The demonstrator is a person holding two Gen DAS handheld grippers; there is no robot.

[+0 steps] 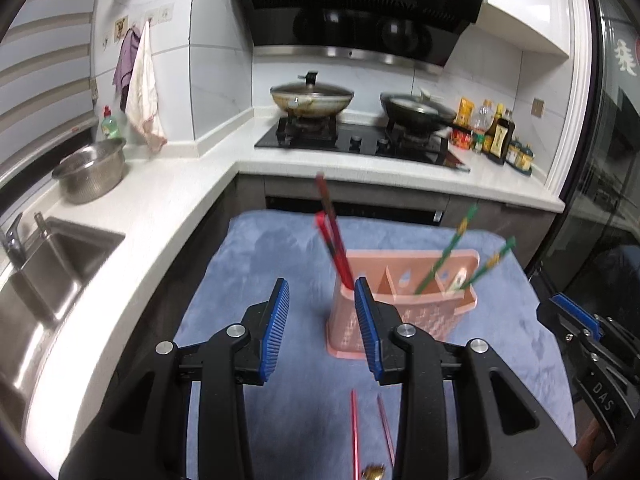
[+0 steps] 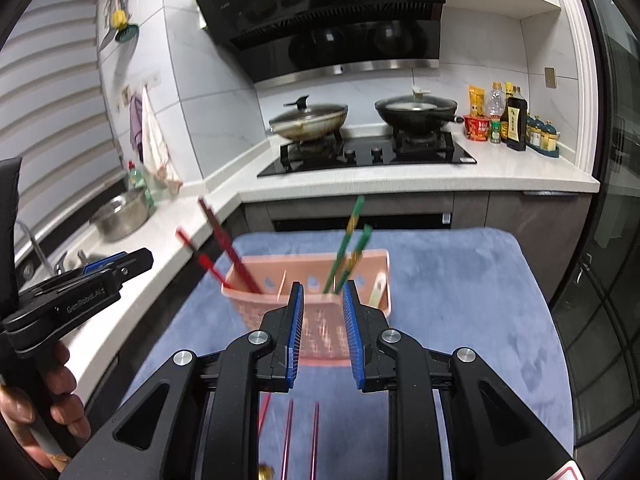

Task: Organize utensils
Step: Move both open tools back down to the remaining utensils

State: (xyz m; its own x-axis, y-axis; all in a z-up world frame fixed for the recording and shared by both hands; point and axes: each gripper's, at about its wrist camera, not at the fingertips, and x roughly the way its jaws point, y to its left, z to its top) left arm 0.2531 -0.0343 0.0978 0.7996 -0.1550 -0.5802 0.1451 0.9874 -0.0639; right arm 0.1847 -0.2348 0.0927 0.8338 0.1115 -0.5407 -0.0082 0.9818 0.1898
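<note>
One pink utensil holder (image 2: 320, 312) on one blue mat (image 2: 460, 300). Two red chopsticks (image 2: 236, 260) and two green chopsticks (image 2: 346, 256) standing in it — three more thin sticks (image 2: 292, 440) lying on the mat. Two lidded pans (image 2: 308, 120) on the hob, one steel colander (image 1: 90, 176) beside the sink.

Left claw (image 1: 322, 328) parted, empty; right claw (image 2: 323, 334) parted, empty; both angled down.

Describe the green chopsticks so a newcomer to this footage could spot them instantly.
Find the blue towel spread before the stove, then the pink slotted utensil holder on it. The green chopsticks stand in its middle section, leaning right; the red chopsticks lean left from the end compartment.
</note>
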